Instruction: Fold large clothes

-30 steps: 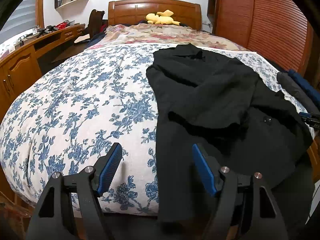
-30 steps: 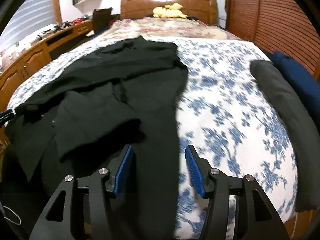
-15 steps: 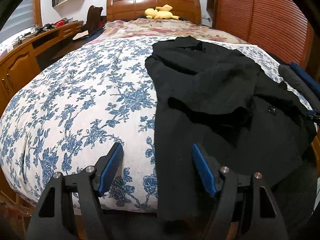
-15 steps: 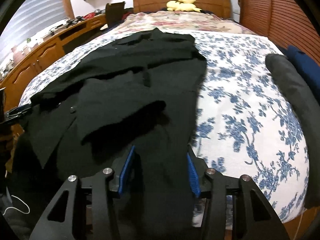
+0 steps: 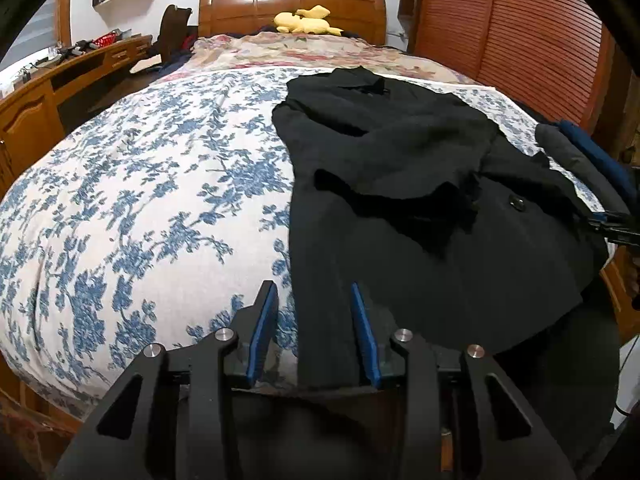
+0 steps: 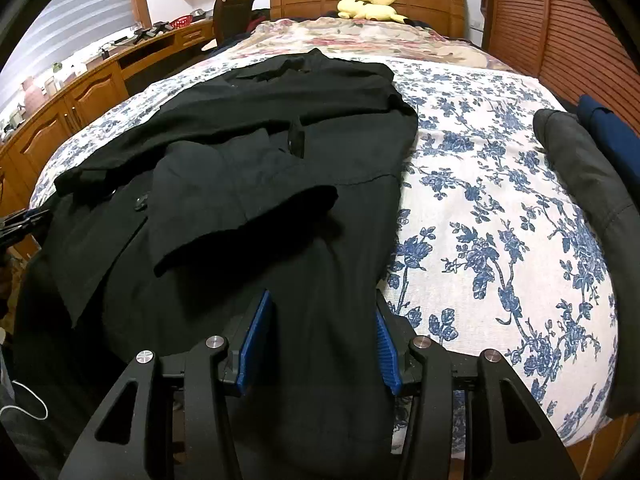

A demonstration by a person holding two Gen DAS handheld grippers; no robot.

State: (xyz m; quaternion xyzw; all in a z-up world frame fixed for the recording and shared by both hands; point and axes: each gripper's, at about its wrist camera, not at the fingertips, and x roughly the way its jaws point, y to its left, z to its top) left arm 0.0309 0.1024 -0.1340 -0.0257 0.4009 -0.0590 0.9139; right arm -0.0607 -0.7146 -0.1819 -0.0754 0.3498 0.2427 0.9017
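Observation:
A large black coat (image 5: pixel 400 168) lies spread on the blue-flowered quilt (image 5: pixel 140 200), collar toward the headboard, one sleeve folded across its front. Its hem hangs over the near bed edge. My left gripper (image 5: pixel 312 286) straddles the coat's left hem edge. Its jaws are closing, with fabric against the right pad and a gap still showing at the left pad. My right gripper (image 6: pixel 320 300) sits over the right hem of the coat (image 6: pixel 280 160). Those jaws are closing too, black fabric filling the space between the blue pads without being pinched.
A dark grey garment (image 6: pixel 580 168) and a navy one (image 6: pixel 608 124) lie along the bed's right side. A yellow plush toy (image 6: pixel 368 6) rests by the headboard. A wooden desk (image 6: pixel 80 96) runs along the left, slatted wardrobe doors (image 6: pixel 560 20) along the right.
The left jaws have narrowed a lot around the coat's left hem edge. The right jaws have narrowed slightly and now have coat fabric across their whole gap. Both views tilted down a little.

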